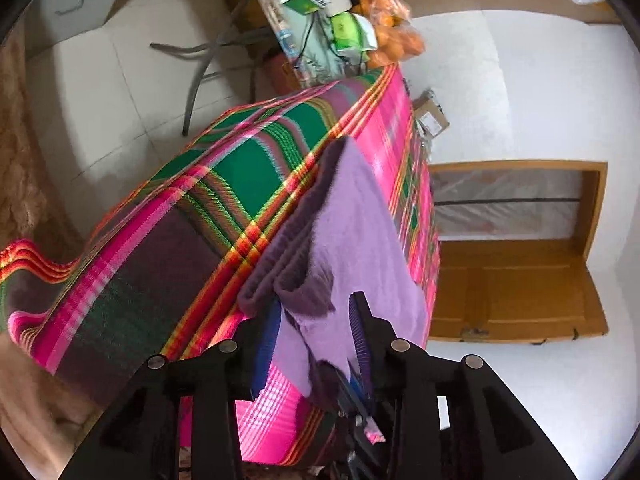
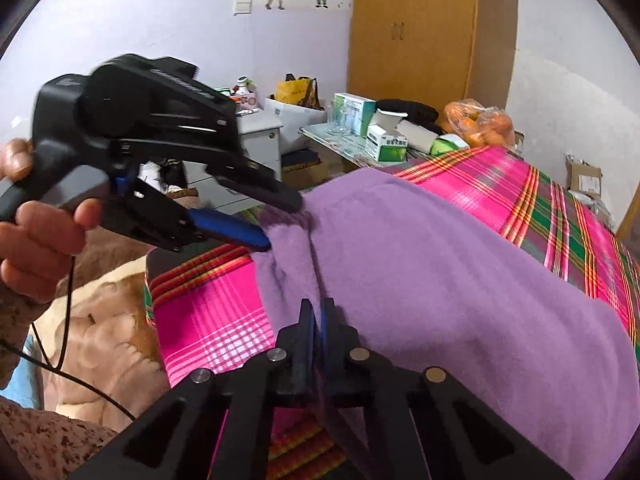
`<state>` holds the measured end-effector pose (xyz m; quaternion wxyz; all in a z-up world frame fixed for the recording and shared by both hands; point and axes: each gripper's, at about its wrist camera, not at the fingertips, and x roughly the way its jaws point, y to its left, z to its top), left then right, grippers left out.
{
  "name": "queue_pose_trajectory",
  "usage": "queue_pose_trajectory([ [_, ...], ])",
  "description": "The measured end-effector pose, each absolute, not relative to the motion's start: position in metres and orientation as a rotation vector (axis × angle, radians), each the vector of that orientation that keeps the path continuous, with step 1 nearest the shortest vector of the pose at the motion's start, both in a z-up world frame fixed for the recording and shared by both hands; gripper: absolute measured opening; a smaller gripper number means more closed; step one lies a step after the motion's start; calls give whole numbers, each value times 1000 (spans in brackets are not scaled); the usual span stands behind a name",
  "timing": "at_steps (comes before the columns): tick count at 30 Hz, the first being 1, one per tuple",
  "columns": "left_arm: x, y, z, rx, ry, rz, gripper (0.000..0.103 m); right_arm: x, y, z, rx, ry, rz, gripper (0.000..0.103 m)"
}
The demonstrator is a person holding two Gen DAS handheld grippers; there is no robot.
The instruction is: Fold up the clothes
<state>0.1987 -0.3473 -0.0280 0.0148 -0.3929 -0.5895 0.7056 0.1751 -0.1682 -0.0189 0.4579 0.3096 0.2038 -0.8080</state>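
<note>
Fleece, a purple garment (image 2: 440, 264), drapes over the plaid bedspread (image 2: 560, 208), its gathered near edge lifted off it. My right gripper (image 2: 317, 320) has its jaws clamped on that edge; my left gripper (image 2: 280, 220) pinches the same edge just beyond. Its length runs away from both. Sleeves, collar: hidden from me.

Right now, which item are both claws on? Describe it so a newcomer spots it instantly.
Start at the bed with the bright pink-and-green plaid sheet. Draped over its near part is a soft purple garment, with the left claw and right claw both shut on its near edge. It is the only plain, fuzzy lilac piece against all that striped fabric.
</note>
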Motion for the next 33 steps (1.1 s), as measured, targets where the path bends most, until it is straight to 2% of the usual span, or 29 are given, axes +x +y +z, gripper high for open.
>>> queue_pose_trajectory([
  [4, 198, -349, -25, -1195, -1846, 2204, 35, 178, -170, -16, 752, 499, -1986, 3],
  [5, 199, -350, -24, -1183, -1844, 2212, 32, 177, -171, -15, 751, 490, -1982, 3],
  [7, 202, -350, -20, -1155, -1823, 2240, 18, 178, -170, -11, 747, 474, -1976, 3],
  [11, 208, -351, -12, -1098, -1782, 2294, 12, 181, -173, -10, 750, 456, -1945, 3],
  [17, 220, -360, -37, -1171, -1893, 2278, 11, 175, -177, -29, 836, 445, -1908, 4],
  [23, 218, -361, -31, -1178, -1856, 2330, 11, 180, -172, -25, 826, 446, -1860, 12],
  [26, 223, -368, -26, -1187, -1860, 2378, 8, 182, -161, -14, 802, 419, -1841, 12],
  [29, 229, -371, -14, -1162, -1824, 2437, 8, 173, -136, 3, 780, 342, -1874, 12],
  [33, 226, -363, 11, -1133, -1668, 2577, 13, 149, -92, 11, 823, 264, -2022, 13],
])
